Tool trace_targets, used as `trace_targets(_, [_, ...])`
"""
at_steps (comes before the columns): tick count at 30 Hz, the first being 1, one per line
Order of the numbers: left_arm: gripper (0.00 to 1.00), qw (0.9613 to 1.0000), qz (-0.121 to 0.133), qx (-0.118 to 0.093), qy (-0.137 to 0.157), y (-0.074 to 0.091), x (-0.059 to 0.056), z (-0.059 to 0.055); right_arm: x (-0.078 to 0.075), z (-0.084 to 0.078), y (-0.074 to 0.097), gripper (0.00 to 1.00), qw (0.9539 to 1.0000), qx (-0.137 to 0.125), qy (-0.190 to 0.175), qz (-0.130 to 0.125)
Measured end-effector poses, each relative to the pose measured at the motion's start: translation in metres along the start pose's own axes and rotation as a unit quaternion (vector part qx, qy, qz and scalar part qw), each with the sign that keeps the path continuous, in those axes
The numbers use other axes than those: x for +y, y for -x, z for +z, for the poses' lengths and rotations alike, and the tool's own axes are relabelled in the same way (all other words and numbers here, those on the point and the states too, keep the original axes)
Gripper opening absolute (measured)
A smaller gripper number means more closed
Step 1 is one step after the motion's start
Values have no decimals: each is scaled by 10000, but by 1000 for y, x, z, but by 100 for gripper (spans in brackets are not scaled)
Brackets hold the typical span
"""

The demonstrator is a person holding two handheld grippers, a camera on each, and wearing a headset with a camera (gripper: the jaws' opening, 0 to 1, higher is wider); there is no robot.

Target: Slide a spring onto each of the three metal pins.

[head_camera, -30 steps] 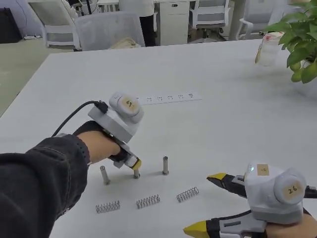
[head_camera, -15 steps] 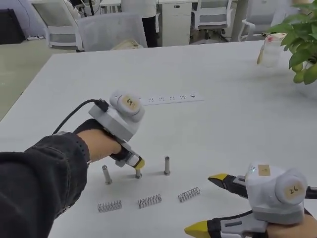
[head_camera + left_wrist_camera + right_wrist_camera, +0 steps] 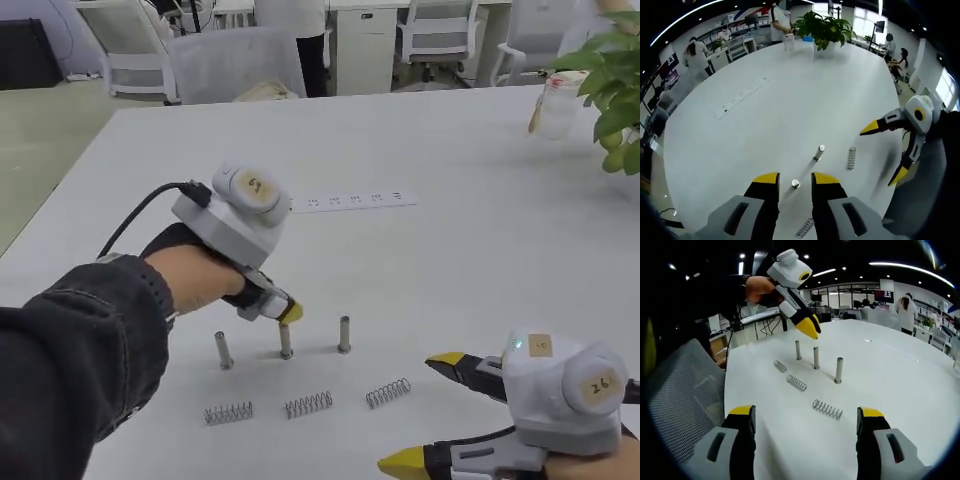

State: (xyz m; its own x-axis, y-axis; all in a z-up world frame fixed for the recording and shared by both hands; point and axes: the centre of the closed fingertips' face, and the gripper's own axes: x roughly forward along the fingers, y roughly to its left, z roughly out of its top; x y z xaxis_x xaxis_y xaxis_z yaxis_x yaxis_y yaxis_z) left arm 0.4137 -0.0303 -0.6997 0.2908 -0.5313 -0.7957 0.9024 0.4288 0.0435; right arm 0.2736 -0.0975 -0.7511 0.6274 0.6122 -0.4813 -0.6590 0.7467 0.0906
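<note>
Three short metal pins stand upright in a row on the white table: left pin (image 3: 223, 350), middle pin (image 3: 286, 341), right pin (image 3: 344, 334). In front of them lie three loose springs (image 3: 228, 412), (image 3: 308, 404), (image 3: 388, 392). My left gripper (image 3: 287, 312) hovers just above the middle pin (image 3: 796, 184), its yellow-tipped jaws a narrow gap apart and holding nothing. My right gripper (image 3: 423, 412) waits wide open at the near right, empty, facing the nearest spring (image 3: 827, 409) and the pins (image 3: 816, 358).
A white power strip (image 3: 352, 201) lies flat behind the pins. A potted plant (image 3: 612, 90) and a bottle (image 3: 556, 104) stand at the far right. Office chairs (image 3: 235, 62) line the table's far edge.
My left gripper has risen off the middle pin and now hangs slightly above and right of its top. The right gripper, pins and springs have stayed put.
</note>
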Motion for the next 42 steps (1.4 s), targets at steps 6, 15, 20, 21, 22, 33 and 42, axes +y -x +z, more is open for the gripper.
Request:
trace_targets(6, [18,9998,27,-208,-57,13,-1,7,0,0,-1,82,10000,8,4,-1])
trace_targets(15, [20,9987,44,-489,-165,33,-10,18,2,0,0,82,10000,21,23,6])
trace_targets(20, [20,9978,25,-619,-232,43,-17,20,3,0,0,82,10000,33,36,15])
trace_targets(21, [20,9977,24,-634,-253,44,-18,20,4,1,0,82,10000,38,42,17])
trace_targets(22, [20,9975,18,-653,-272,46,-19,21,4,1,0,82,10000,40,51,17])
trace_targets(33, [19,9964,-82,-763,-356,55,-35,9,5,1,1,82,9999,70,78,20])
trace_targets(42, [19,9970,-202,-695,-288,47,-41,-9,6,3,1,82,9999,90,112,20])
